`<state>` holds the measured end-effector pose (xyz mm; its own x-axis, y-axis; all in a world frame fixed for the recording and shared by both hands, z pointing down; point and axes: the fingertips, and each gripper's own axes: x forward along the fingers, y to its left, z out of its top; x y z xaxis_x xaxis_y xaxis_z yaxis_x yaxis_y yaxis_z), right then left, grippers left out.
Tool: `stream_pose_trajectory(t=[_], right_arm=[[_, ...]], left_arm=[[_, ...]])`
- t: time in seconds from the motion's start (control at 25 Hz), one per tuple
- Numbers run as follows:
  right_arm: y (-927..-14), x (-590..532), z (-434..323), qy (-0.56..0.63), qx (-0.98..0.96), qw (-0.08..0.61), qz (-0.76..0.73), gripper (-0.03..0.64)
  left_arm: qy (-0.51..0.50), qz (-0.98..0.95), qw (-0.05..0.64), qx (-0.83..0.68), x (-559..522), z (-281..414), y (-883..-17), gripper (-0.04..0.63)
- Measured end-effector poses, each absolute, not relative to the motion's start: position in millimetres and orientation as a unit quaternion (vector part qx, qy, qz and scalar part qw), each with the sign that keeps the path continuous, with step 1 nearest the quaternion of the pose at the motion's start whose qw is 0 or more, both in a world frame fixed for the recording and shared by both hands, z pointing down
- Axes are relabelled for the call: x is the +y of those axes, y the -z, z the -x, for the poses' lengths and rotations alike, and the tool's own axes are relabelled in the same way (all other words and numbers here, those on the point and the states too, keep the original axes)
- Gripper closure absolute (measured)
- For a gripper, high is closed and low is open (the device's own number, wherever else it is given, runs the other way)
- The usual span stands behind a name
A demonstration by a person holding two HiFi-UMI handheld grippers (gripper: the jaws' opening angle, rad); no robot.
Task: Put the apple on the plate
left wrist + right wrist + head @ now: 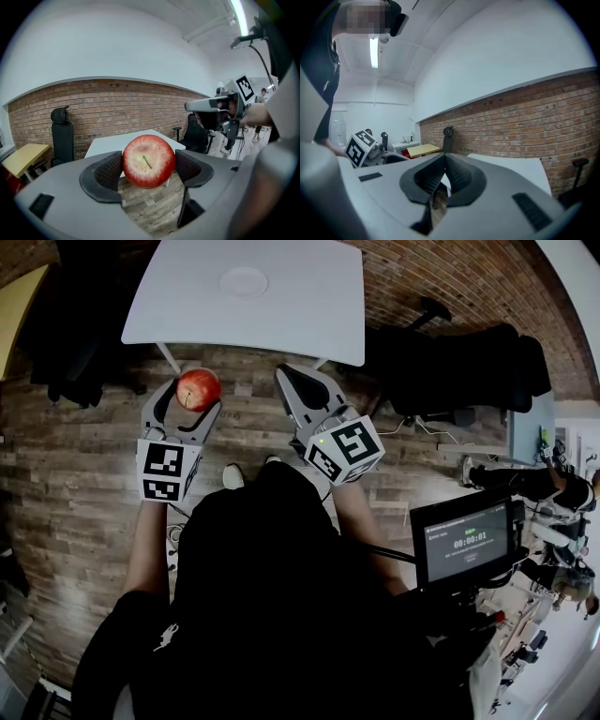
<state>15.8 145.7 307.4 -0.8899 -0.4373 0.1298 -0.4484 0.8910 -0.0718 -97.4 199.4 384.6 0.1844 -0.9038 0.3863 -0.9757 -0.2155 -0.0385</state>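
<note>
We list, nearest, our left gripper (pixel 191 396) pinching the apple (pixel 148 161) between its pads, our right gripper (pixel 298 381) beside it with jaws pressed together on nothing, both above the floor (pixel 75 474), then the table (pixel 300 315) bearing the plate (pixel 244 281).

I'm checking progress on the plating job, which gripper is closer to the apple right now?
Left. The left gripper holds the apple between its jaws. The right gripper is off to the apple's right, shut, empty and not touching it.
</note>
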Motion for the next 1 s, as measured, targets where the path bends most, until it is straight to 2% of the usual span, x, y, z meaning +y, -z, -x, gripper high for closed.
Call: stream_pose_trajectory(t=[0.72, 1.0], right_arm=[[-318, 163, 12, -0.051, -0.973, 0.053, -0.220, 0.612], [-320, 126, 13, -0.059, -0.973, 0.052, -0.219, 0.612]], left_arm=[[-0.167, -0.763, 0.111, -0.615, 215, 119, -398, 0.236], [-0.174, -0.761, 0.112, -0.614, 179, 119, -398, 0.236]])
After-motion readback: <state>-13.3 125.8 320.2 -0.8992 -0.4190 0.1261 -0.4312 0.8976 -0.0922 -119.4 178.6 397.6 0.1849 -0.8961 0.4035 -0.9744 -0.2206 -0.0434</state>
